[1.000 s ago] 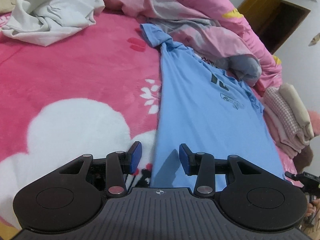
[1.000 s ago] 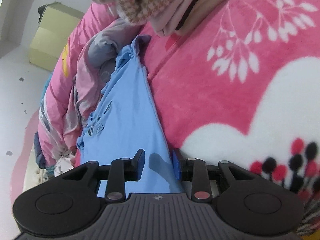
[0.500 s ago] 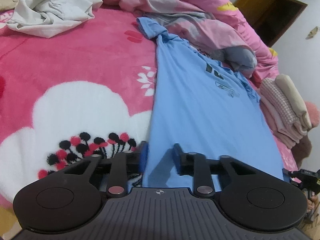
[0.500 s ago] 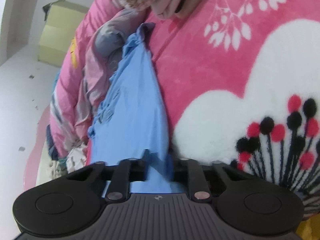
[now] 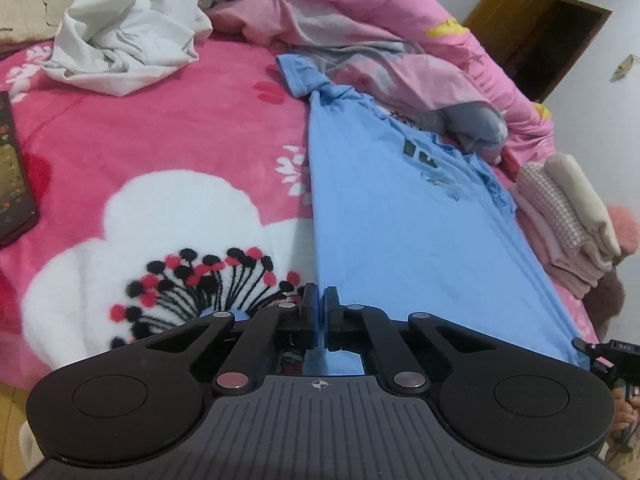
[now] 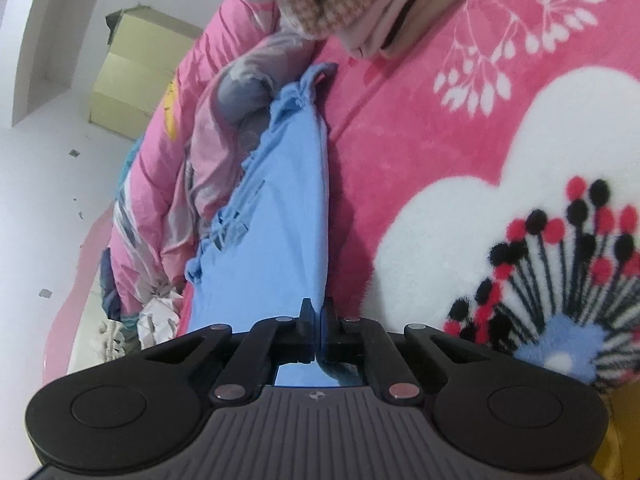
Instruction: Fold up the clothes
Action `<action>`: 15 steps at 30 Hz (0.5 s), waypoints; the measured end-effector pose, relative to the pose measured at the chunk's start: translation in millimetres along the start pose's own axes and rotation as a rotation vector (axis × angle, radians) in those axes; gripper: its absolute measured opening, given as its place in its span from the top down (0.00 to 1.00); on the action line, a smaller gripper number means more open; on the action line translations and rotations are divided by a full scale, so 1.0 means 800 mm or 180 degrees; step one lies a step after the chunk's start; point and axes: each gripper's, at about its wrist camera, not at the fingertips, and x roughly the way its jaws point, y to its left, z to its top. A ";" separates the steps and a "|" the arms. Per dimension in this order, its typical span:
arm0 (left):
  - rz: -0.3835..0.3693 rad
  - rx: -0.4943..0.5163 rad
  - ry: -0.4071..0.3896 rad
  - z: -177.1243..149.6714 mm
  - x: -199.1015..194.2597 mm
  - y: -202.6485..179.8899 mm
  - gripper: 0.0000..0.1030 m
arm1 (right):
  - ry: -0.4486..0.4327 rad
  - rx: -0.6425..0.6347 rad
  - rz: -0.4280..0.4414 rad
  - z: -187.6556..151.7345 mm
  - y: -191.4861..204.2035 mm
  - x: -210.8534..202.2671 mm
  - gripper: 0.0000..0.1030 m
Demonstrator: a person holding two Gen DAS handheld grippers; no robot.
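Fingers pinched together on both grippers, each clamped on the near hem of the one blue T-shirt (image 5: 392, 216). Left gripper (image 5: 321, 300): two fingers closed on the shirt's near-left corner, blue fabric visible in the slit between them. Right gripper (image 6: 317, 312): two fingers closed on the other near corner, blue fabric (image 6: 280, 216) running away from the tips.

Shirt count: 1. It lies stretched out flat on the pink floral blanket (image 5: 140, 128), hem near, collar end far, dark print near the far end. One sleeve bunched at the far-left end, the other at the far-right edge, rumpled.

Other items, left wrist view:
- 1 crumpled white garment (image 5: 128, 40), far left on the blanket, well apart from the shirt.
- 1 pink quilt (image 5: 380, 20), heaped along the far side, touching the shirt's far edge.
- 1 stack of folded clothes (image 5: 568, 216), right of the shirt; checked pink and beige layers visible, exact piece count cannot tell.
- 1 dark flat object (image 5: 12, 168) at the left edge, partly cut off.
- 1 wooden cabinet (image 5: 536, 28), far right.

Right wrist view: 1 cardboard box (image 6: 136, 80) on the floor beyond the bed.
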 end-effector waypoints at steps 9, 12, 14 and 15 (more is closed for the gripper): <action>-0.0112 0.0004 -0.0077 -0.011 -0.036 -0.003 1.00 | -0.0041 -0.0038 0.0076 -0.013 0.016 -0.029 0.98; -0.0110 0.0027 -0.0077 -0.018 -0.048 -0.002 1.00 | -0.0015 -0.0049 0.0061 -0.021 0.015 -0.037 0.98; -0.0110 0.0024 -0.0067 -0.023 -0.055 -0.001 1.00 | 0.0011 -0.0057 0.0042 -0.028 0.013 -0.042 0.98; -0.0109 0.0013 -0.0052 -0.026 -0.059 0.000 1.00 | 0.0024 -0.0061 0.0033 -0.031 0.012 -0.044 0.98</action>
